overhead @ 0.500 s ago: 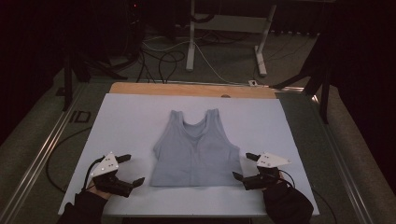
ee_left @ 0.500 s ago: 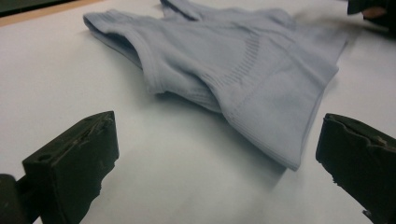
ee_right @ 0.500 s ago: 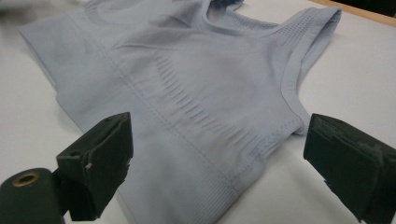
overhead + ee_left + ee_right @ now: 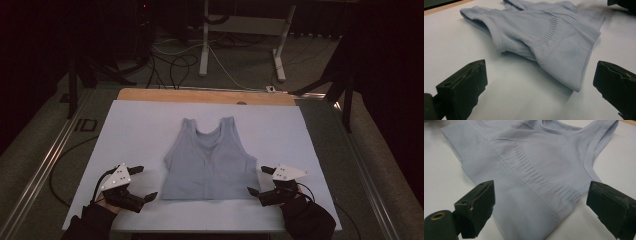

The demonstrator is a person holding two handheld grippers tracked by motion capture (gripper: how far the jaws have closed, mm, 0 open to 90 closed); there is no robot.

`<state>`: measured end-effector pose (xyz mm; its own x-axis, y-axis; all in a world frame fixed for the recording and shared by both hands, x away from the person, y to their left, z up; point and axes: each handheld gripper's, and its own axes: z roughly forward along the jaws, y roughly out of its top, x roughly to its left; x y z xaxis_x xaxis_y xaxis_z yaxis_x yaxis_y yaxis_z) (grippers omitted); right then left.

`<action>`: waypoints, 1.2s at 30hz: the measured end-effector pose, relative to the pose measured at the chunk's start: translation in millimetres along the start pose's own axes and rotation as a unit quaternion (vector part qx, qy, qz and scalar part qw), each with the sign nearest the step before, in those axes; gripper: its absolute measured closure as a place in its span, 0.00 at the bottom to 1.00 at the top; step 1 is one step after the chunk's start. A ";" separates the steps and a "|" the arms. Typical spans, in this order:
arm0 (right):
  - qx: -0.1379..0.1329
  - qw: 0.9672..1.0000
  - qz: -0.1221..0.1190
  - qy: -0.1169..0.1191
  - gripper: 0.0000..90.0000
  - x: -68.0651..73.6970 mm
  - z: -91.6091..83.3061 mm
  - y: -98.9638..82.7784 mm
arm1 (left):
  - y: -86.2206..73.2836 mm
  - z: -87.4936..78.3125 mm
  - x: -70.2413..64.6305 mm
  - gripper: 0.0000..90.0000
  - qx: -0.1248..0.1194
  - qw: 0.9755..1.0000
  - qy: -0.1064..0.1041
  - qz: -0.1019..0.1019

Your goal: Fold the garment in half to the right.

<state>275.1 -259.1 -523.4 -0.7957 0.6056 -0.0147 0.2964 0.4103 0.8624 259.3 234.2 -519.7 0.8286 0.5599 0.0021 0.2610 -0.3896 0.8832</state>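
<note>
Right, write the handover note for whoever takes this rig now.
Left tool: open, holding nothing, beside the top's lower left corner.
Right tool: open, holding nothing, beside the lower right corner.
Grey sleeveless top: spread flat on the white board, straps pointing away from the person, hem nearest.
Done: top laid out, a tool on each side of it.
Left: nothing gripped or folded yet; probably take hold at the hem corners next.
</note>
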 end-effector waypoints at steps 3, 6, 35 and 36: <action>-0.003 1.000 -0.002 0.002 0.09 -0.2 -0.3 -1.0 | 0.8 1.9 -0.9 0.01 0.000 1.000 -0.005 0.001; -0.004 1.000 0.001 -0.002 0.09 1.6 0.5 -1.2 | 2.7 3.0 -2.0 0.01 0.000 1.000 -0.007 0.005; -0.021 0.999 -0.025 0.010 0.10 9.2 8.2 59.5 | 43.7 3.9 -15.8 0.01 0.021 0.999 -0.033 0.018; -0.022 0.999 -0.025 0.010 0.10 8.9 9.9 63.2 | 45.9 4.7 -16.3 0.01 0.022 0.999 -0.033 0.019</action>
<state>292.0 -221.1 -474.0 -0.8195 0.5711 -0.0487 0.2328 0.4093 0.8822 260.1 203.7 -481.4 0.8687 0.4953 0.0028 0.2492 -0.4418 0.8618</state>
